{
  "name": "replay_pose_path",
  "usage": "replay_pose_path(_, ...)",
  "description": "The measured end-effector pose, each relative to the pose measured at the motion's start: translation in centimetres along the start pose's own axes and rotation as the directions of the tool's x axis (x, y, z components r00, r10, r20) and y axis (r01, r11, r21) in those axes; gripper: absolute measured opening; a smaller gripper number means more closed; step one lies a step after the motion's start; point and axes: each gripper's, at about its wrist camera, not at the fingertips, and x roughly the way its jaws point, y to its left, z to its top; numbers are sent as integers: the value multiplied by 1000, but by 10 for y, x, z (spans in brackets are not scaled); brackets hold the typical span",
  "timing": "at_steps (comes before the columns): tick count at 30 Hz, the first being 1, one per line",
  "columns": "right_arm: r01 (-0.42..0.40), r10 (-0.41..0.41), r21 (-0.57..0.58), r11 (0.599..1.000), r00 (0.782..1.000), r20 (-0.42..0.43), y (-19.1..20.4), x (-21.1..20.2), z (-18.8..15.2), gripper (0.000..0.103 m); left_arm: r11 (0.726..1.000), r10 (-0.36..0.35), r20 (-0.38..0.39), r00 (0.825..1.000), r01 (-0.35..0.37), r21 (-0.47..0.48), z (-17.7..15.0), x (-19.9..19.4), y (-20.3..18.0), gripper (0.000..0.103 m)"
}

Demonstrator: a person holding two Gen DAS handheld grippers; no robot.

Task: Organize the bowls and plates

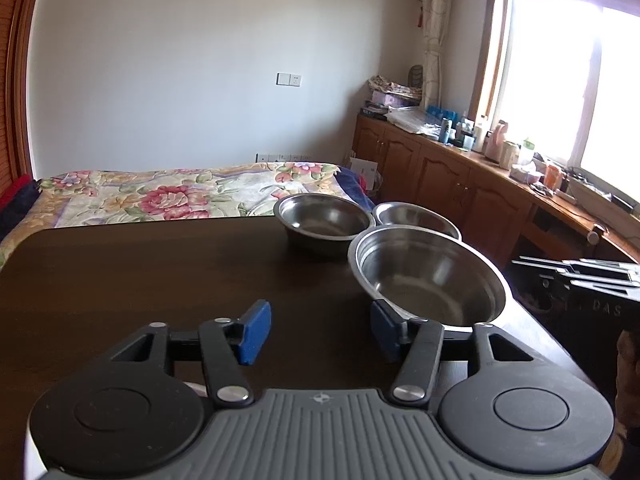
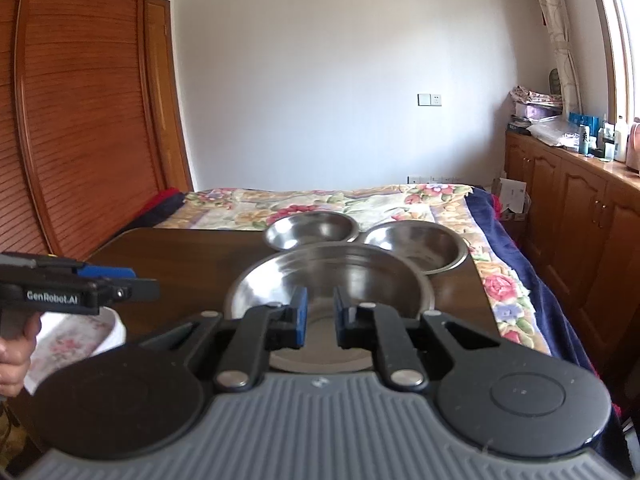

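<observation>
Right gripper (image 2: 319,316): jaws narrow, blue pads on either side of the near rim of the large steel bowl (image 2: 344,276); looks like a grip on the rim, but actual contact is hard to confirm. Left gripper (image 1: 316,330): jaws wide, nothing between them, hovering over bare dark worktop (image 1: 140,280). Large bowl sits right of it, just beside its right pad. Two smaller steel bowls at the far edge of the worktop: left one (image 1: 324,216), right one (image 1: 416,218), close together, just behind the large bowl. White floral dish (image 2: 72,340) at near left, under the left gripper. Bed (image 2: 320,204) with floral cover beyond the worktop.
</observation>
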Motion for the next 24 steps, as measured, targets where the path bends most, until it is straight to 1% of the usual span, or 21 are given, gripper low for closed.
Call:
replay_pose_path(1,1,-1,3,1000,1000,1,-5,0,0,17,1000,0,-4,1000,0,-2,1,5,-2,59)
replay_pose_path(2,3,-3,5,1000,1000,1,-9,2,-1,21,1000,1,-8,1000,-1,-3,2,9,-5,59)
replay_pose_path(3,6,-6,4,1000,1000,1,-13,4,-1,29,1000,3,-13,1000,-3,-3,2,14,-7,59)
replay_pose_path(4,10,-10,2,1000,1000,2,-17,6,0,34,1000,6,-17,1000,-6,-3,1,17,-8,60)
replay_pose_path(5,17,-17,0,1000,1000,3,-21,7,-1,43,1000,9,-22,1000,-10,-4,1,21,-10,61)
replay_pose_path(6,21,-21,-3,1000,1000,4,-24,9,-1,47,1000,12,-28,1000,-12,-7,1,26,-11,61)
replay_pose_path(7,25,-25,-7,1000,1000,3,-27,11,-2,48,1000,12,-33,999,-12,-8,1,29,-13,62)
replay_pose_path(8,30,-30,-10,1000,1000,1,-31,13,-2,52,1000,12,-39,999,-13,-8,1,34,-14,62)
replay_pose_path(9,37,-37,-10,999,999,0,-34,14,-3,59,1000,13,-43,999,-14,-7,1,37,-15,63)
replay_pose_path(11,46,-46,-8,999,999,1,-41,19,-3,65,1000,14,-50,999,-14,-5,1,43,-17,66)
replay_pose_path(13,42,-42,1,999,999,-10,-48,24,-4,67,1000,12,-55,998,-12,-5,2,50,-20,73)
replay_pose_path(14,39,-39,5,999,999,-16,-51,27,-4,72,1000,10,-56,998,-10,-5,3,52,-21,75)
replay_pose_path(15,39,-38,9,999,999,-19,-54,28,-5,79,1000,8,-59,998,-9,-4,4,54,-22,77)
replay_pose_path(17,33,-32,17,999,999,-23,-59,33,-6,84,1000,8,-70,998,-8,0,5,59,-25,80)
replay_pose_path(24,-4,5,30,1000,999,-46,-67,46,-4,84,1000,-7,-68,998,7,10,10,66,-31,81)
